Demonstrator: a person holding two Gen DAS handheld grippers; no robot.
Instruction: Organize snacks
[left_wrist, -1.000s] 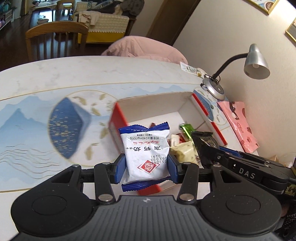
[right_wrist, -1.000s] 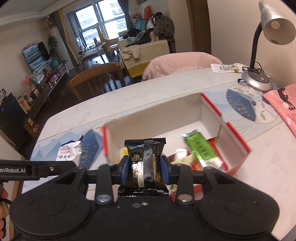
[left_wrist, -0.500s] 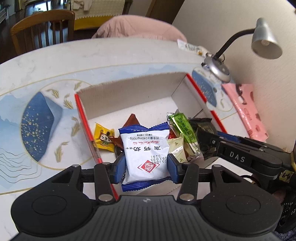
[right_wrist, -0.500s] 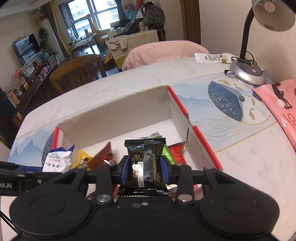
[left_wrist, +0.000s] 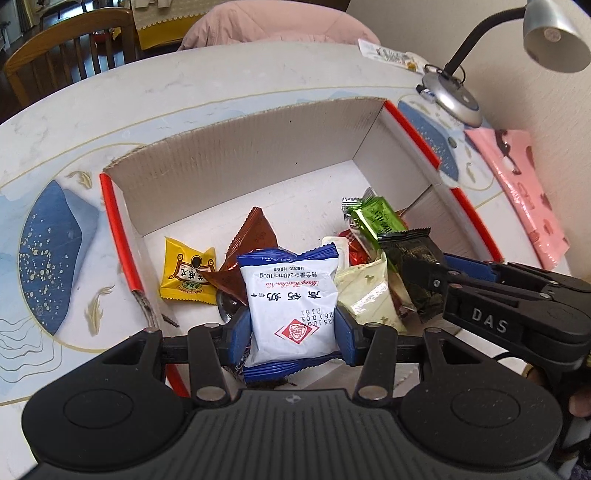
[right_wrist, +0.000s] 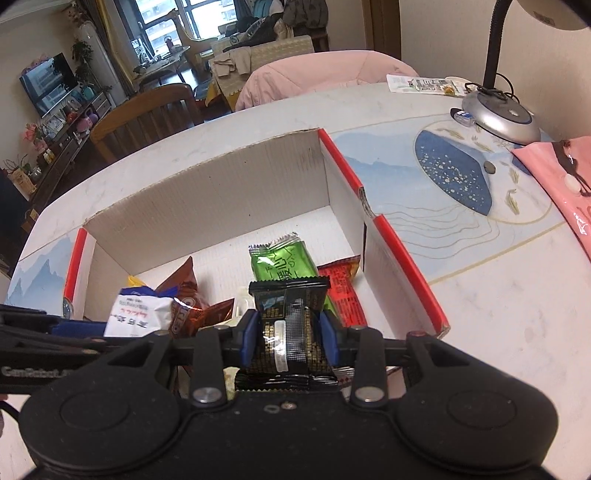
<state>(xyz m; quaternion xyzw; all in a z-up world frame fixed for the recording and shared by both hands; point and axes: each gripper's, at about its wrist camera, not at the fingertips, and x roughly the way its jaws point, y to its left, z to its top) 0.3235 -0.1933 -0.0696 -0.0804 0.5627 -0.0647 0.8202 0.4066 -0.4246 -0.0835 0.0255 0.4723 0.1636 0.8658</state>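
Both my hands have come down over the box (left_wrist: 236, 147), left fingers (left_wrist: 291, 334) holding the white-and-blue packet (left_wrist: 291, 295), right fingers (right_wrist: 288, 341) the black packet (right_wrist: 288, 321), ready to drop.

Each hand-held gripper, the left hand-held gripper (left_wrist: 292, 328) and the right hand-held gripper (right_wrist: 287, 338), has a matte black ribbed body with two round discs at seven and five o'clock, silver screws, blue finger pads (left_wrist: 238, 332), and white "DAS" lettering on the right one's side.
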